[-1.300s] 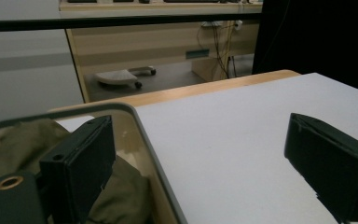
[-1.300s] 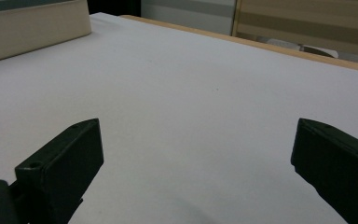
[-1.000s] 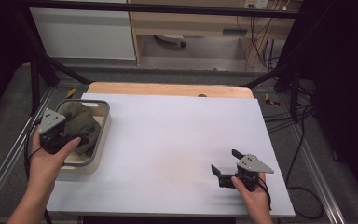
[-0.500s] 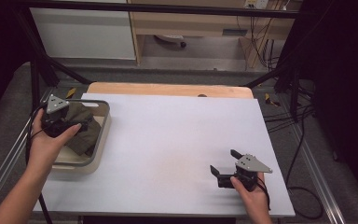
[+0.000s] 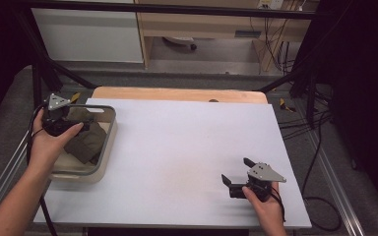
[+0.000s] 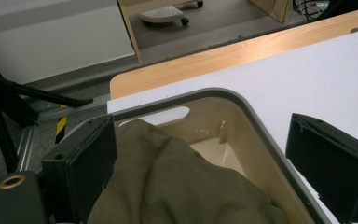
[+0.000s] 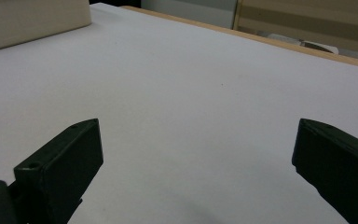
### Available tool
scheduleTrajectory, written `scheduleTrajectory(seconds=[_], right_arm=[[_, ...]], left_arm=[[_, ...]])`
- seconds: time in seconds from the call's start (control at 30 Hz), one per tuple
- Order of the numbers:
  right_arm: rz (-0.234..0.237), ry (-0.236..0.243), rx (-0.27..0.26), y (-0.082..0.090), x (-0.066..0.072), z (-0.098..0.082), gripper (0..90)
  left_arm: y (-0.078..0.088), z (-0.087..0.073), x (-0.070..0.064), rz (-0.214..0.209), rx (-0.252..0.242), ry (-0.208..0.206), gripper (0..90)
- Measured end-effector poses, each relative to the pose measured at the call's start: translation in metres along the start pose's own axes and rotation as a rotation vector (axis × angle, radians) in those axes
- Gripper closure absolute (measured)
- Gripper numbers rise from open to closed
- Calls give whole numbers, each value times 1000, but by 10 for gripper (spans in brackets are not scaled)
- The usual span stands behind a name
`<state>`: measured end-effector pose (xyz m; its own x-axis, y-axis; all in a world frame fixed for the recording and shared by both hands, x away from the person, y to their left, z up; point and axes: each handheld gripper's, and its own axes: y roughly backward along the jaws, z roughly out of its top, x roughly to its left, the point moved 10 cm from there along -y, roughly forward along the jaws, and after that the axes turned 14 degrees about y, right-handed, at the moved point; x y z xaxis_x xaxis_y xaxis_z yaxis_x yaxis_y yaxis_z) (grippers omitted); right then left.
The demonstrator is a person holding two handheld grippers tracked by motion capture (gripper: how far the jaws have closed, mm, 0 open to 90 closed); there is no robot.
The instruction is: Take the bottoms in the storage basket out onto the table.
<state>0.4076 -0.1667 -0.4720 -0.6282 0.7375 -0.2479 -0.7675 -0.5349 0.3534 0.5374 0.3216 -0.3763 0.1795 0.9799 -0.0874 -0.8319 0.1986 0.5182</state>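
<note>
A beige bin (image 5: 106, 147) with a grey rim sits at the table's left side and holds a crumpled olive-green cloth (image 5: 86, 140). My left gripper (image 5: 66, 115) hovers over the bin's far left corner, open, with nothing between its jaws. In the left gripper view the olive cloth (image 6: 177, 186) lies below the wide-spread jaws inside the bin (image 6: 242, 105). My right gripper (image 5: 236, 172) rests near the table's front right, open and empty, pointing left across the white tabletop (image 7: 191, 93).
The white tabletop (image 5: 192, 147) has a wooden strip (image 5: 177, 93) along its far edge. Black frame posts, cables and a cabinet stand beyond the table. A corner of the bin (image 7: 32, 21) shows at the top left of the right gripper view.
My left gripper has risen and moved toward the bin's far left corner. The cloth has stayed in the bin. The right gripper has barely moved.
</note>
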Motion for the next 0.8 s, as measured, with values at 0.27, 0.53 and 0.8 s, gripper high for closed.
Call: scheduleTrajectory(seconds=[0.27, 0.53, 0.8], right_arm=[[-6, 6, 12, -1, 0, -1, 24], [-4, 7, 15, -2, 1, -2, 25], [-2, 7, 13, -1, 1, -1, 24]], left_arm=[[-12, 0, 9, 36, 20, 0, 89], [-17, -2, 13, 47, 36, 7, 89], [-25, -7, 20, 66, 72, 14, 86]])
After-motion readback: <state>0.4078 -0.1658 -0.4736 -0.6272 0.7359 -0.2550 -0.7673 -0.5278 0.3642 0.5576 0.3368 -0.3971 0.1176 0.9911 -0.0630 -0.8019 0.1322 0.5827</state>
